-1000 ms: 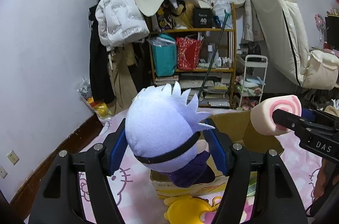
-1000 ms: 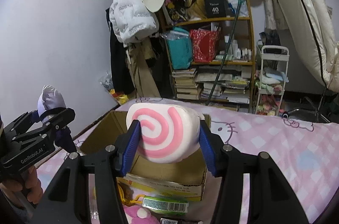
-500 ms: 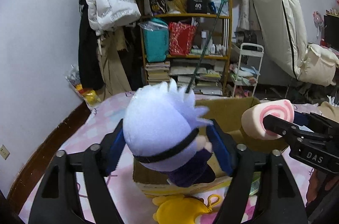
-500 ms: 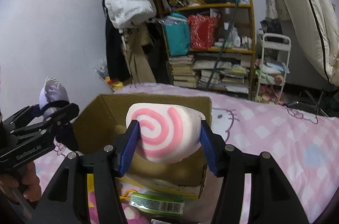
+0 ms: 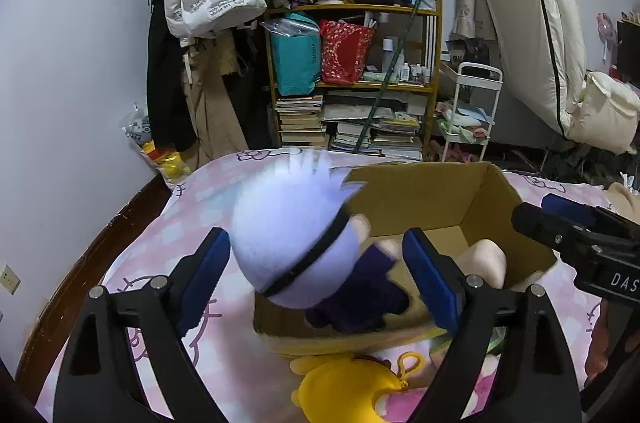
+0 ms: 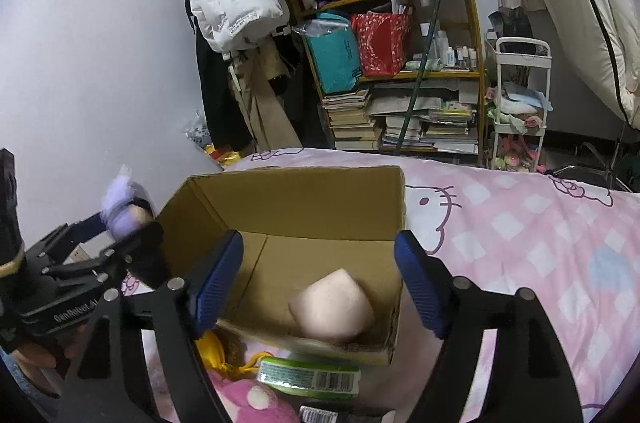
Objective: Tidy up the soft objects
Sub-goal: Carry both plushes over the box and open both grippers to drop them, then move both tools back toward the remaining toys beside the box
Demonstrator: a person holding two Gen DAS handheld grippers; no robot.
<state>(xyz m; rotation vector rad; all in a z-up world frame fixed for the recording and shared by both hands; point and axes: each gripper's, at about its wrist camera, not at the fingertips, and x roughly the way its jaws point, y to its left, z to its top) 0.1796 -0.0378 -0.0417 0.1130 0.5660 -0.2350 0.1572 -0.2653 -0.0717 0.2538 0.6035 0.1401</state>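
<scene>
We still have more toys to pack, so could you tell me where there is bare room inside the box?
The cardboard box has bare floor on its left and back, bordered by the walls. The pale cushion fills the front right corner, and the plush doll is dropping at the left rim.

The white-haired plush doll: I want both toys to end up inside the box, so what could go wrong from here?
1. The plush doll hangs blurred between the left tool's just-opened jaws, above the cardboard box's near-left edge; it might catch the rim and tip out onto the pink sheet.
2. The swirl cushion already lies inside, below the open right tool; the doll may land on it and roll.
</scene>
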